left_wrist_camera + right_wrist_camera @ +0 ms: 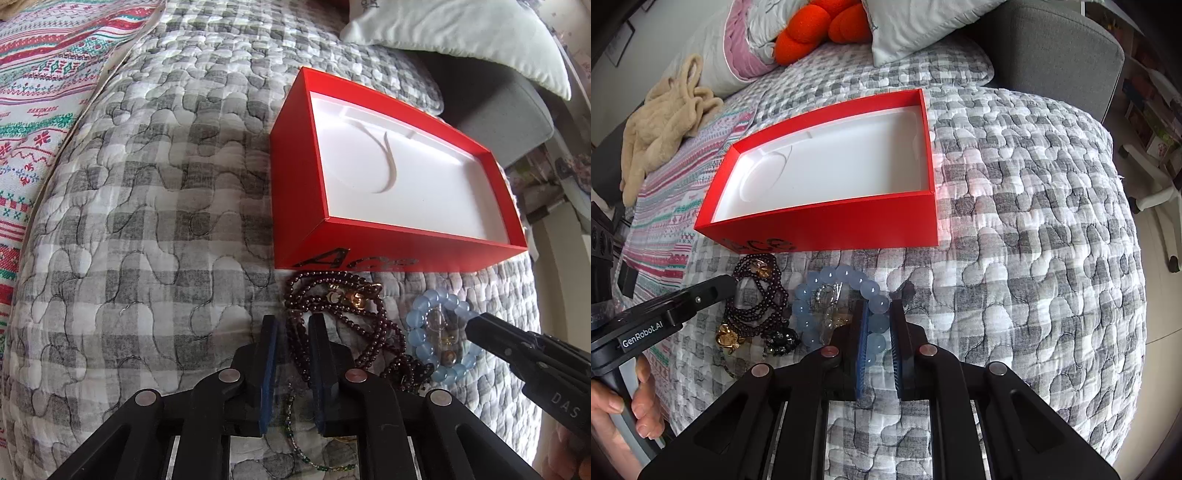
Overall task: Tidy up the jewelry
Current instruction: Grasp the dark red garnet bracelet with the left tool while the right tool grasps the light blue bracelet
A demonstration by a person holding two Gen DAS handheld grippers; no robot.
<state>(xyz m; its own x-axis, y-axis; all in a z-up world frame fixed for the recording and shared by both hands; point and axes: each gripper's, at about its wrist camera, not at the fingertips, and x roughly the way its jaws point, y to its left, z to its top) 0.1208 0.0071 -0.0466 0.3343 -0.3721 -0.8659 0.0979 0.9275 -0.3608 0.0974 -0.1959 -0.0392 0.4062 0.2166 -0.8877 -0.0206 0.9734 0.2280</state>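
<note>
Two grippers sit low over my quilt (1015,221): the left gripper (293,332) straddles the dark bead necklace (332,314) with a narrow gap, the right gripper (881,321) likewise around the blue bracelet (849,280), before the red box (831,221).

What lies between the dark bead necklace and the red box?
Only bare quilt lies between necklace and box, in the right wrist view.

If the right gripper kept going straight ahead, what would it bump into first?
The blue bead bracelet: some of its beads already sit between the right gripper's fingers. Past that lies bare quilt, then probably the red box, though depth is hard to judge.
</note>
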